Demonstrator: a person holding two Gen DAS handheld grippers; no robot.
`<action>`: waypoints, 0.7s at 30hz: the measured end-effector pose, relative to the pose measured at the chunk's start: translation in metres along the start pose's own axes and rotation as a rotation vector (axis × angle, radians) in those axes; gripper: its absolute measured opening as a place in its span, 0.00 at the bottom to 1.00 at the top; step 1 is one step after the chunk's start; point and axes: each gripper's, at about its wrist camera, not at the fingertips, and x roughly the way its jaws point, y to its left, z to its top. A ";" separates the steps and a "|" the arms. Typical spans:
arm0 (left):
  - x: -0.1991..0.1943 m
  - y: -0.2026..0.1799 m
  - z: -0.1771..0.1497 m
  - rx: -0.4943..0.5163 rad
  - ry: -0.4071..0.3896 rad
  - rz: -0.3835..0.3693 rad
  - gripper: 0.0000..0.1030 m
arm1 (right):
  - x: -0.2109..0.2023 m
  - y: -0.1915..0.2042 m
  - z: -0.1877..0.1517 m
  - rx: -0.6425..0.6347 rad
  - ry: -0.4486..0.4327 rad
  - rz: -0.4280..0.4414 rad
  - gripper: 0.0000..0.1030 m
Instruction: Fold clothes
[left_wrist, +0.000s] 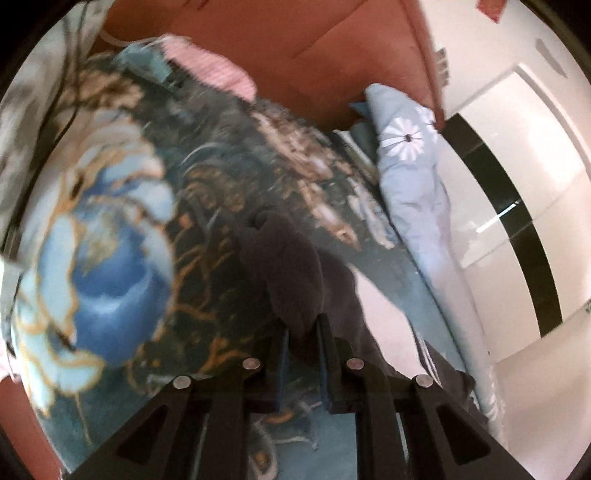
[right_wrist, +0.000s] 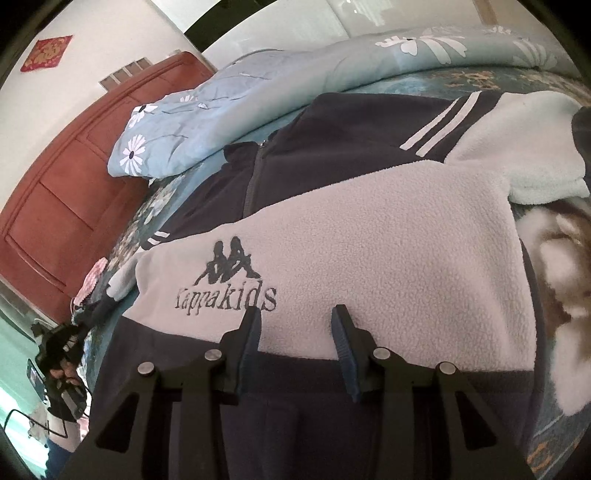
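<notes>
A fleece jacket (right_wrist: 388, 236), pale grey with a navy yoke, white stripes and a "Kappa Kids" logo, lies spread on the floral bedspread (right_wrist: 480, 79). My right gripper (right_wrist: 297, 317) is open, its fingers resting just above the jacket's grey chest near the navy hem. In the left wrist view my left gripper (left_wrist: 303, 328) is shut on a dark navy sleeve or cuff (left_wrist: 284, 266) of the jacket, holding it above the dark floral bedspread (left_wrist: 110, 240). The left gripper also shows small at the far left of the right wrist view (right_wrist: 61, 347).
A light blue daisy-print quilt (right_wrist: 207, 114) is bunched along the far side of the bed; it also shows in the left wrist view (left_wrist: 406, 158). A pink cloth (left_wrist: 218, 70) lies near the red-brown wooden headboard (right_wrist: 66, 177). White wardrobe doors (left_wrist: 517, 166) stand beyond the bed.
</notes>
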 end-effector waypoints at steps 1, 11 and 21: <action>0.000 0.005 -0.002 -0.020 0.004 0.004 0.14 | 0.000 -0.001 0.000 0.005 0.000 0.005 0.40; 0.001 -0.012 0.013 -0.015 -0.014 0.026 0.13 | -0.001 -0.005 0.003 0.029 0.002 0.033 0.40; -0.006 -0.250 0.018 0.487 -0.087 -0.165 0.12 | -0.013 -0.010 0.005 0.087 -0.026 0.081 0.40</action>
